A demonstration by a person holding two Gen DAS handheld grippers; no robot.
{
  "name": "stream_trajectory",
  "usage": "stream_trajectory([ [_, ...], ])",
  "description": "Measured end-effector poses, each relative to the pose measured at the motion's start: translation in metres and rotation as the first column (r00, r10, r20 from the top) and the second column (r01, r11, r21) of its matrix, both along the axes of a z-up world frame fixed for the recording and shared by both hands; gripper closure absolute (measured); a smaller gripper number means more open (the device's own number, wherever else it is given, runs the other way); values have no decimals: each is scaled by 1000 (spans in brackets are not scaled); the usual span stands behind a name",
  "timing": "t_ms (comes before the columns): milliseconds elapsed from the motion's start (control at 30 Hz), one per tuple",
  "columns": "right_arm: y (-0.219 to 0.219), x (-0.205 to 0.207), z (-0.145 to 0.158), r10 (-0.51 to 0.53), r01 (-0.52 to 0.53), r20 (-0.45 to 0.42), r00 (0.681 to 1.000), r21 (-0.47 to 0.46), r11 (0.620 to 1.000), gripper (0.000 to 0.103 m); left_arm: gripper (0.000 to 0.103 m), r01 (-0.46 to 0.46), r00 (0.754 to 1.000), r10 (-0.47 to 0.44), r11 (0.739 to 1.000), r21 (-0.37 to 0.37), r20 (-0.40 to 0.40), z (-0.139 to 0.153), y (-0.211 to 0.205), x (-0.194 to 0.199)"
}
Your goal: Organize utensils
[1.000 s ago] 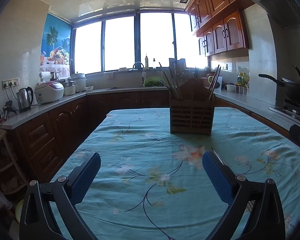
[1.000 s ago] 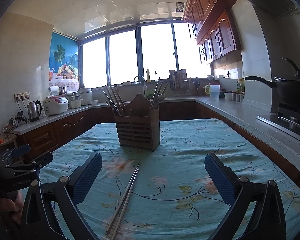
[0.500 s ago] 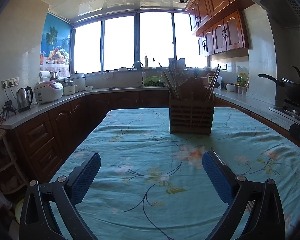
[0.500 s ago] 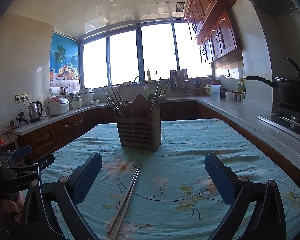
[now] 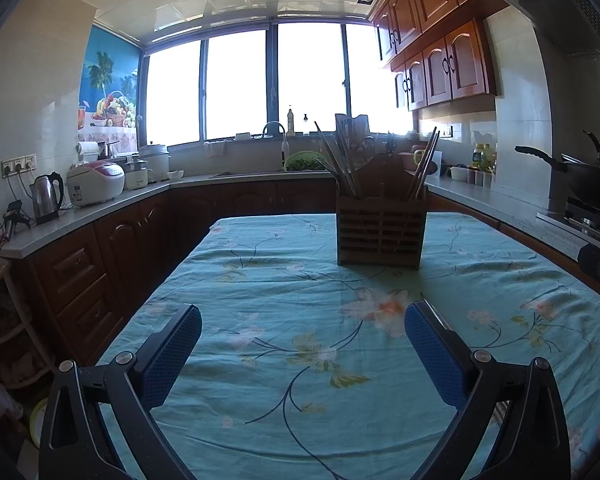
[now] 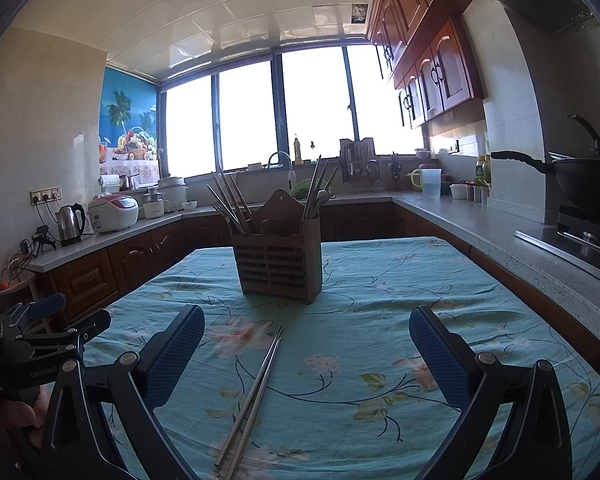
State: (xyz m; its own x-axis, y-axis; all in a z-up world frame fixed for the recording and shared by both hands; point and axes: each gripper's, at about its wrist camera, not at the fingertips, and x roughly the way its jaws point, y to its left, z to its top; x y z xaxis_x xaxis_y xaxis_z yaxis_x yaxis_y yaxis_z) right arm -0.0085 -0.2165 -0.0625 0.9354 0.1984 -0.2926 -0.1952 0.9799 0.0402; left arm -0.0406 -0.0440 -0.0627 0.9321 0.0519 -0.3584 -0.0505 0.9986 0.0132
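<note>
Left wrist view: the left gripper (image 5: pixel 302 344) hangs wide open and empty; the wooden utensil holder (image 5: pixel 380 232) stands at one o'clock.

Right wrist view: the right gripper (image 6: pixel 306 346), spread wide and empty, should lower squarely over the metal chopsticks (image 6: pixel 252 396) at six o'clock, pinching both together mid-length.

Slatted wood holder (image 6: pixel 279 258); shiny metal chopsticks (image 6: pixel 252 396); matt cloth tablecloth (image 6: pixel 380 320).

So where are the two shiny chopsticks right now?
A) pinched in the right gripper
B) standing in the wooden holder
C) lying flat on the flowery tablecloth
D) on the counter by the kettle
C: the chopsticks lie side by side on the tablecloth, in front of the wooden holder, with the right gripper open above them.
</note>
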Motion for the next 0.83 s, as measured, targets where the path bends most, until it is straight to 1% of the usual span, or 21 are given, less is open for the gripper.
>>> stream_trajectory([
  [467, 0, 5, 0, -4, 4, -13, 1000, 0, 1000, 0, 1, 3, 1000, -3, 1000, -3, -21, 2, -1, 4],
  [833, 1, 18, -6, 0, 1, -64, 998, 5, 1000, 0, 1, 18, 999, -18, 1000, -10, -49, 8, -5, 12],
])
